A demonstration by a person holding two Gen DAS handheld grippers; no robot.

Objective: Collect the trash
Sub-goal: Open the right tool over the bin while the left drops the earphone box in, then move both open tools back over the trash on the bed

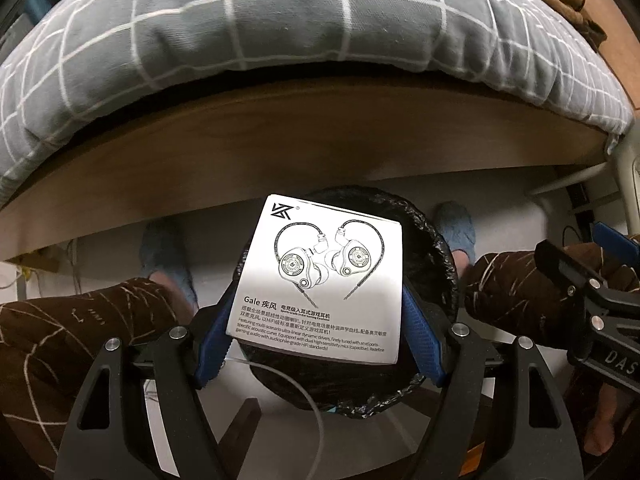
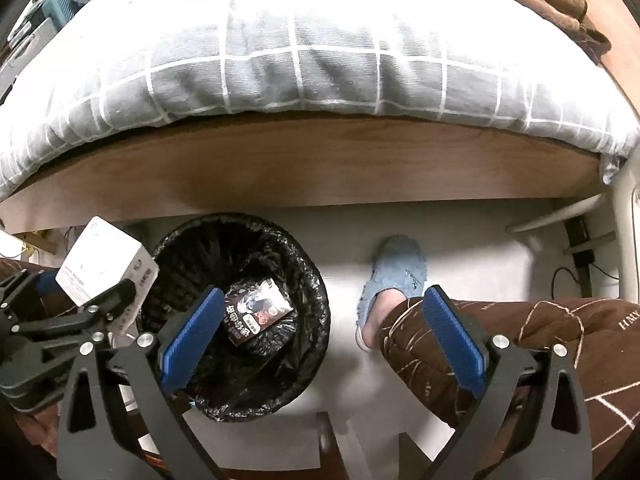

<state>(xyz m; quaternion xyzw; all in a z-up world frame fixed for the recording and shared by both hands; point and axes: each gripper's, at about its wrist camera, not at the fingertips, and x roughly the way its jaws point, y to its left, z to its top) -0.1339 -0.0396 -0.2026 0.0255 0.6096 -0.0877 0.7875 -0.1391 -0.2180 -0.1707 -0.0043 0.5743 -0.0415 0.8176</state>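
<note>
My left gripper (image 1: 320, 312) is shut on a white earphone box (image 1: 320, 276) printed with an earphone drawing and "Gale". It holds the box right above the black-lined trash bin (image 1: 436, 256). In the right wrist view the box (image 2: 100, 272) hangs over the left rim of the bin (image 2: 312, 280). A dark printed packet (image 2: 258, 310) lies at the bottom of the bin. My right gripper (image 2: 320, 332) is open and empty, above the floor to the right of the bin. It shows at the right edge of the left wrist view (image 1: 600, 292).
A bed with a grey checked quilt (image 2: 320, 52) and a wooden side board (image 2: 304, 164) runs behind the bin. The person's legs in brown quilted trousers (image 2: 520, 344) and blue slippers (image 2: 396, 276) flank the bin. Cables (image 2: 576, 276) lie at the right.
</note>
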